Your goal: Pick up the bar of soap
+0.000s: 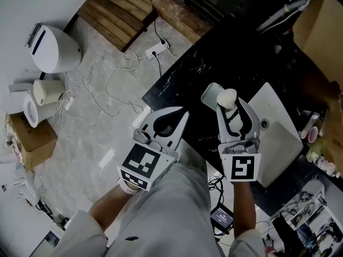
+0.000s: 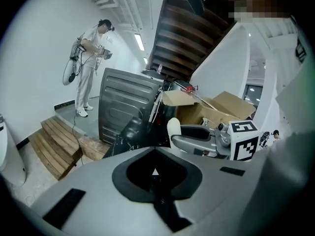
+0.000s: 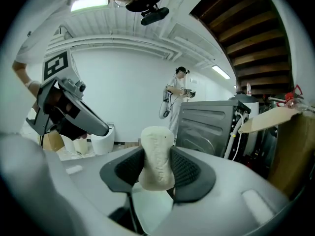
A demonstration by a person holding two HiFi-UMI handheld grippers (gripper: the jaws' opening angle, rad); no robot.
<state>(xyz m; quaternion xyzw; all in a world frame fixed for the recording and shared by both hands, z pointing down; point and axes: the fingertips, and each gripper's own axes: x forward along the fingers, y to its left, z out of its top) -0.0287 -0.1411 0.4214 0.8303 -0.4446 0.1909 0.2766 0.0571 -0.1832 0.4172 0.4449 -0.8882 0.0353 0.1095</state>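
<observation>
A cream bar of soap (image 3: pixel 157 156) stands on edge between the black pads of my right gripper (image 3: pixel 157 168), which is shut on it. In the head view the bar of soap (image 1: pixel 227 98) sticks out past the tips of the right gripper (image 1: pixel 229 105), held in the air above the black counter (image 1: pixel 214 63). My left gripper (image 1: pixel 172 121) hangs beside it to the left, over the counter's edge. Its jaws are closed together with nothing between them, as the left gripper (image 2: pixel 155 173) view shows. The soap (image 2: pixel 173 130) and right gripper appear there too.
A white sink basin (image 1: pixel 278 130) is set in the black counter right of the right gripper. Cardboard boxes (image 1: pixel 321 25) stand at the far right. Cables and a power strip (image 1: pixel 155 50) lie on the floor. A person (image 3: pixel 176 95) stands in the distance by a grey metal cabinet (image 3: pixel 211 119).
</observation>
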